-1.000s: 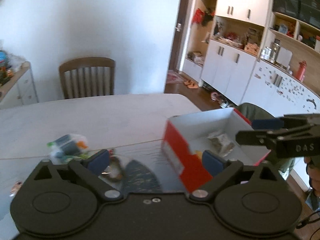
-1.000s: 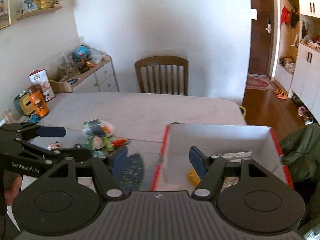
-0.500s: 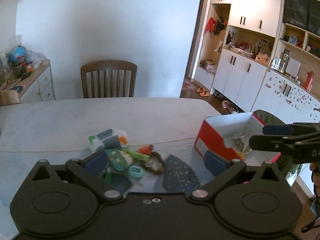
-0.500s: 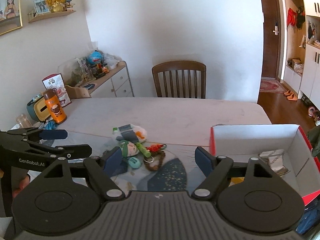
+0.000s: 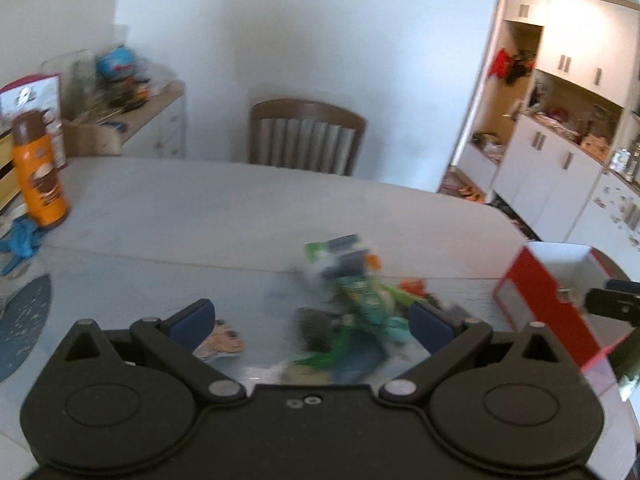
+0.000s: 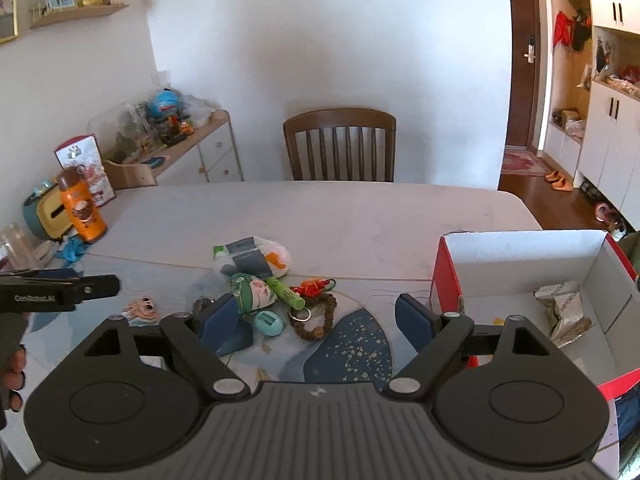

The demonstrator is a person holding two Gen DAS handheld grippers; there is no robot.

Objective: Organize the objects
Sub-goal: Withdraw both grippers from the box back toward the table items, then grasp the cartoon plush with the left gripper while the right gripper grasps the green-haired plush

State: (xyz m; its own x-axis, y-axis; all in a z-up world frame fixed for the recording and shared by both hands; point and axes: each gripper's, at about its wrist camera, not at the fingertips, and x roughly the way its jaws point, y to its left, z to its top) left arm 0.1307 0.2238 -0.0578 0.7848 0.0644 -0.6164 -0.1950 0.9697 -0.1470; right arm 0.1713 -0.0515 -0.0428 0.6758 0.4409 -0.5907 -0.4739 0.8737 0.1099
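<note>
A pile of small things lies mid-table: a plastic bag with a packet (image 6: 252,256), a green-haired doll (image 6: 252,292), a green tube (image 6: 286,293), a red charm (image 6: 314,286), a bead bracelet (image 6: 316,320) and a teal piece (image 6: 269,322). My right gripper (image 6: 320,318) hangs open just before the pile, holding nothing. The red and white box (image 6: 520,248) stands to its right with a foil packet (image 6: 564,312) inside. My left gripper (image 5: 312,320) is open and empty, with the blurred pile (image 5: 352,292) ahead and the box (image 5: 540,288) at far right.
A cartoon sticker (image 6: 142,307) lies left of the pile. An orange bottle (image 6: 82,208) and a tissue holder (image 6: 38,212) stand at the table's left edge. A wooden chair (image 6: 340,144) is at the far side, a sideboard (image 6: 192,148) beyond.
Both grippers have swung left, away from the box and toward the pile. The box has slid to the right of both views. Both stay open and empty.
</note>
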